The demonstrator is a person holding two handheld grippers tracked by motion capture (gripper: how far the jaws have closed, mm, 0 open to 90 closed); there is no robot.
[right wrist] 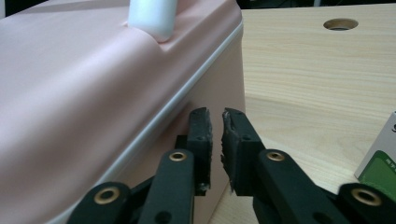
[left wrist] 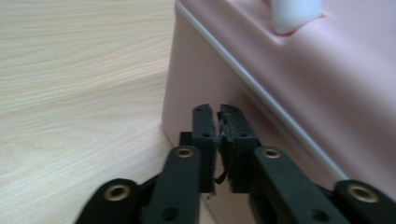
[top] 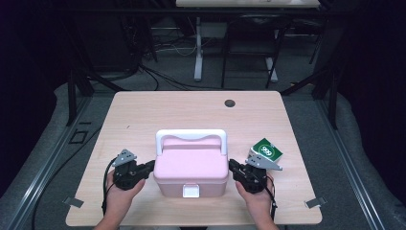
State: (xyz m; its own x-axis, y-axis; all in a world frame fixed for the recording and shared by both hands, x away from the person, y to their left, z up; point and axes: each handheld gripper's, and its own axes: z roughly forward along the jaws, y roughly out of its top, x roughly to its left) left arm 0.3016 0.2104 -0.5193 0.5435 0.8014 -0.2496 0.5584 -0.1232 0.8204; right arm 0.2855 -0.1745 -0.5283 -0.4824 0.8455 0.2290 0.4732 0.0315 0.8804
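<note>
The pink box [top: 191, 167] sits on the table [top: 143, 110] directly between the two grippers, its long axis running across from one gripper to the other and its white front latch [top: 191, 191] facing the person. Its lid is down, and the white handle [top: 190, 135] lies folded toward the far edge, away from both tools. The left gripper [top: 150, 166] points at the box's left end wall, its tips just at or against that wall; in the left gripper view the jaws stand nearly together with only a thin slit between the pads, and nothing is caught in it. The right gripper [top: 232, 165] mirrors it at the box's right end wall, its jaws likewise a narrow gap apart and empty. Each tool is held in a hand, left hand [top: 119, 194] and right hand [top: 256, 196]. Just behind the right gripper, on its outer side, lies a small green-and-white carton [top: 265, 151]. Farther off beyond that gripper, a round hole [top: 230, 103] marks the tabletop.
</note>
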